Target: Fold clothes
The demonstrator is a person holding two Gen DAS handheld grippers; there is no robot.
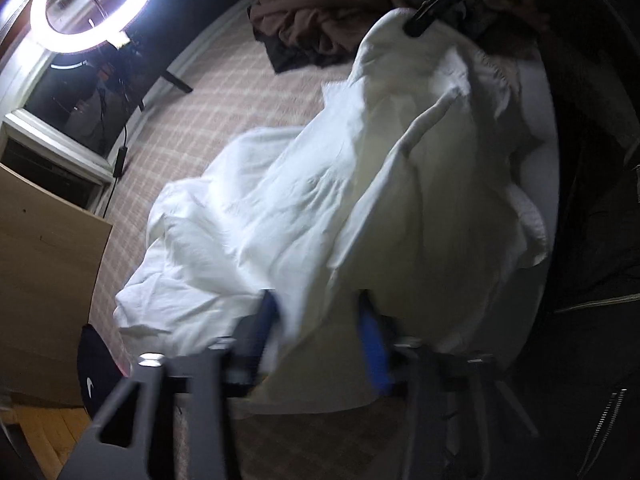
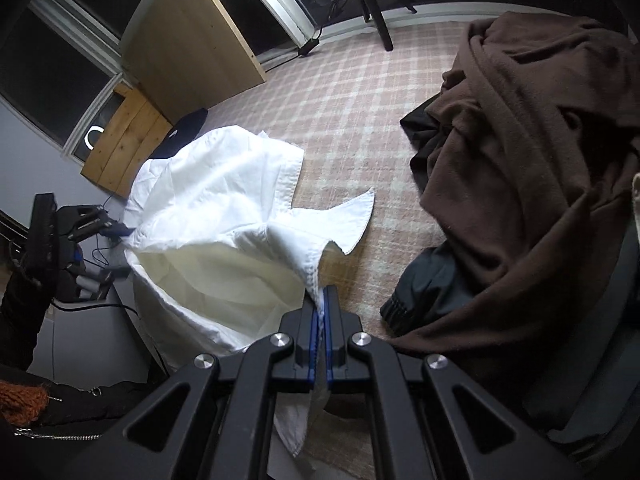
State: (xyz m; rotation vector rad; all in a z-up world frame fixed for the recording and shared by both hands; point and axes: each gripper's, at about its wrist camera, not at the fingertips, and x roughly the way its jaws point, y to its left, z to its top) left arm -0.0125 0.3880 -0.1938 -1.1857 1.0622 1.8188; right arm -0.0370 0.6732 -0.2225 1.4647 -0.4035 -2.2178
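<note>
We are holding the soft, light white garment (image 2: 224, 200) by its hems, right tool (image 2: 320, 300) clamped on one edge, left tool (image 1: 316, 320) narrowly pinching another.

matt white cotton garment (image 2: 224, 184), woven checked rug (image 2: 352, 112)

White shirt (image 2: 216, 200) crumpled, partly lifted off plaid carpet, collar raised.
</note>
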